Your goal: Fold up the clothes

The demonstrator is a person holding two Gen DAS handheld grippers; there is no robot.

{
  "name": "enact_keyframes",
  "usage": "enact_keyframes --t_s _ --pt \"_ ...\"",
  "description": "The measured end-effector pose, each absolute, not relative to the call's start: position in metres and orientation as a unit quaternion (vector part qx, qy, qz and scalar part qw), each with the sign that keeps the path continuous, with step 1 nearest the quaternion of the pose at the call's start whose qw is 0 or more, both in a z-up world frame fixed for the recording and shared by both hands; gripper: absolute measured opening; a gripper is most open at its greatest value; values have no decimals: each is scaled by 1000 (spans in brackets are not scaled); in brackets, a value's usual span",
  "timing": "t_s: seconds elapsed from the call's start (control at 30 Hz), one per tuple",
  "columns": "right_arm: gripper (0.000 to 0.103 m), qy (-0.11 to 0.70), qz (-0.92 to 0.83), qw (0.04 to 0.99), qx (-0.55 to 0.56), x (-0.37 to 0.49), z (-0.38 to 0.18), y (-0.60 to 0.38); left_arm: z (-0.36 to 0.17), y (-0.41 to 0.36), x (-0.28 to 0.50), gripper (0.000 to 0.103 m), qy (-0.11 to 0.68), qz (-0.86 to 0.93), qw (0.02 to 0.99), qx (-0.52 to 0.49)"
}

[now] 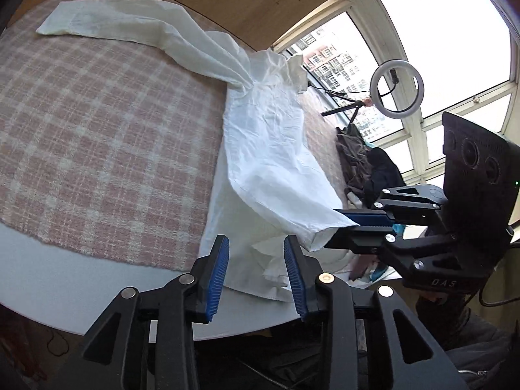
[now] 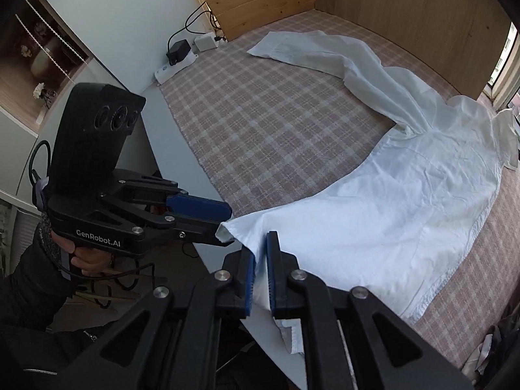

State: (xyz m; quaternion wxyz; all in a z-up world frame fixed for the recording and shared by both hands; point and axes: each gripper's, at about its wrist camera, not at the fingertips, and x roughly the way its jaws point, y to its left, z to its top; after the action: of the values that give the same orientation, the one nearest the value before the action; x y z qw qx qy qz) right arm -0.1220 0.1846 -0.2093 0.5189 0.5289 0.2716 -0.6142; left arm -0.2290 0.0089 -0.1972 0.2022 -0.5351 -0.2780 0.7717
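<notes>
A pale grey worktop (image 1: 48,260) carried a pink-and-white checked woven cloth (image 1: 97,130), boxed in at the back by light wooden panelling (image 2: 406,16). Only the left wrist view showed the tall white-framed window (image 1: 455,48) with apartment blocks outside, a white ring light (image 1: 397,88) on a stand, and a heap of dark clothes (image 1: 364,165) at the cloth's far end. Only the right wrist view showed the white wall, a white power strip (image 2: 174,68) and a black adapter (image 2: 178,48) plugged into it.

The white long-sleeved shirt (image 1: 269,149) lay spread across the checked cloth, one sleeve stretched out flat toward the far corner, its near edge reaching the worktop's rim.

The left gripper (image 1: 256,269), held by a hand (image 2: 84,256) in a dark sleeve, bore the writing "GenRobot.AI" in the right wrist view; its blue-padded fingers stood apart, with shirt cloth lying between them. The right gripper (image 2: 260,273) showed the letters "DAS" in the left wrist view; its fingers stood close together, clamped on a lifted end of the shirt just beside the left gripper's tips.
</notes>
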Motion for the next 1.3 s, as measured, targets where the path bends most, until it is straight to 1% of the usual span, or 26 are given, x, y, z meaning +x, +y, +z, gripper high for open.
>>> enact_keyframes --t_s 0.07,0.13,0.17,0.2,0.27,0.3,0.37,0.5,0.6,0.63,0.73,0.83,0.87,0.9,1.03,1.07,1.1,1.17,1.2,1.23,1.3 --pt "13 276 -611 510 539 -119 -212 183 -209 -3 -229 33 -269 765 186 -555" --pt "16 256 -611 522 538 -119 -203 195 -218 -12 -226 33 -259 758 181 -570" --pt "25 244 -611 529 537 -119 -197 202 -222 -14 -226 33 -254 756 179 -576" --pt "36 230 -616 531 535 -120 -192 210 -224 -13 -225 33 -245 755 183 -581" --pt "49 200 -635 527 529 -127 -183 226 -227 -7 -223 33 -219 753 194 -590" --pt "50 188 -644 520 529 -131 -181 232 -228 -3 -221 33 -200 753 194 -596" --pt "50 170 -669 489 533 -140 -184 245 -228 5 -219 33 -166 754 193 -606" --pt "50 161 -705 409 557 -147 -211 288 -232 23 -217 34 -168 737 219 -617" --pt "50 121 -718 354 587 -146 -242 331 -247 38 -216 34 -159 711 228 -645" --pt "50 119 -723 340 590 -141 -252 340 -254 41 -216 34 -162 701 229 -656" --pt "50 143 -726 319 592 -123 -275 346 -261 48 -216 34 -184 679 249 -665" --pt "50 169 -722 330 584 -109 -292 331 -256 56 -218 31 -163 690 249 -659" --pt "50 182 -723 335 576 -105 -296 323 -253 58 -219 21 -161 693 250 -656" --pt "50 199 -721 338 571 -102 -301 314 -250 59 -219 8 -164 693 255 -654" --pt "50 260 -705 338 567 -94 -322 291 -242 59 -221 4 -153 703 258 -645" --pt "50 268 -702 337 567 -93 -325 289 -241 58 -221 4 -152 705 255 -645" --pt "46 275 -701 332 568 -93 -329 288 -240 56 -220 4 -153 706 252 -643" --pt "35 275 -700 327 572 -95 -330 289 -239 51 -219 4 -158 708 249 -642" --pt "13 268 -699 327 577 -98 -329 290 -239 48 -218 5 -164 705 248 -644" --pt "4 258 -697 323 585 -101 -329 293 -241 46 -217 8 -170 701 246 -648" --pt "4 232 -700 319 595 -108 -327 300 -242 46 -213 22 -171 697 246 -651"
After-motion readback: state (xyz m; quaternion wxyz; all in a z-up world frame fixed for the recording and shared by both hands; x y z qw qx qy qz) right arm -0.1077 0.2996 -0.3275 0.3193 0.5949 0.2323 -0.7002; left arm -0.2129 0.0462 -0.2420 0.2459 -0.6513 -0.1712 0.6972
